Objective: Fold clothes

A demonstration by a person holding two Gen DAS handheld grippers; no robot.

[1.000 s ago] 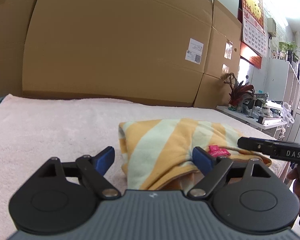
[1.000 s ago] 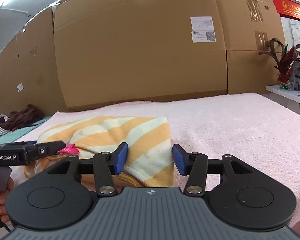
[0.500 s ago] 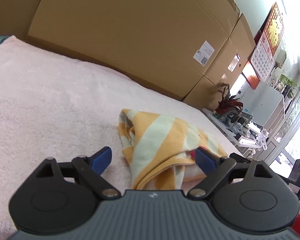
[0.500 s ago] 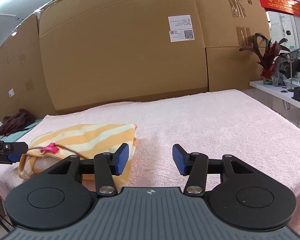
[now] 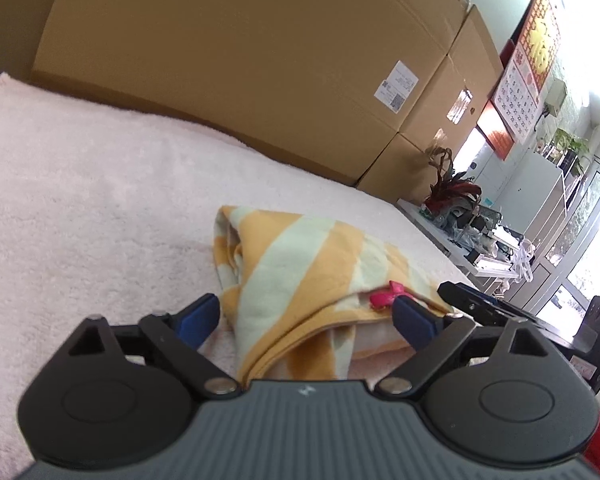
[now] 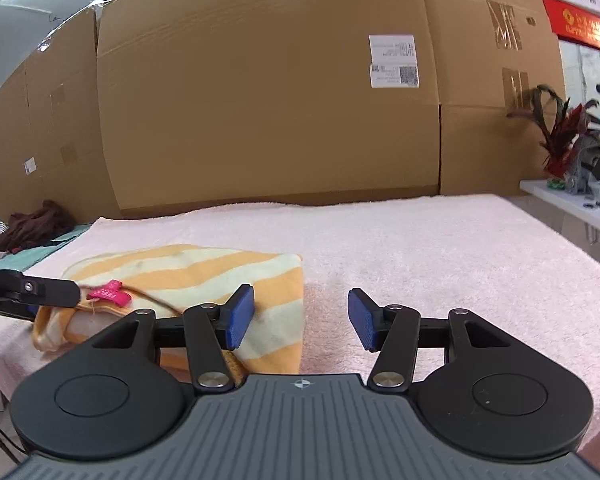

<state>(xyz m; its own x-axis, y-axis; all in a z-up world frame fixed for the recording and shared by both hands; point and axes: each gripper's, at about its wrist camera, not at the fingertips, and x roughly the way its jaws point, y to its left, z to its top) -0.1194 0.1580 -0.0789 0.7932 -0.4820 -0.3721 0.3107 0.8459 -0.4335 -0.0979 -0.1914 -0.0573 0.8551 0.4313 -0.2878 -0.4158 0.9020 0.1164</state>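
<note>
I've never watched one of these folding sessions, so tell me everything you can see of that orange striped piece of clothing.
The striped garment looks like soft knit fabric in broad orange and pale cream bands. It lies folded into a compact, roughly rectangular bundle on the pink towel, layers showing at its near edge. A small pink tag sits on top near one end. The left gripper stands open astride the near corner, pads not pressing it. The right gripper is open too, nothing between its fingers.

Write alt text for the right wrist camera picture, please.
A folded yellow-and-cream striped garment lies on a pink towel-covered table. The right gripper hovers beside it, jaws open and empty, before tall cardboard boxes.
</note>
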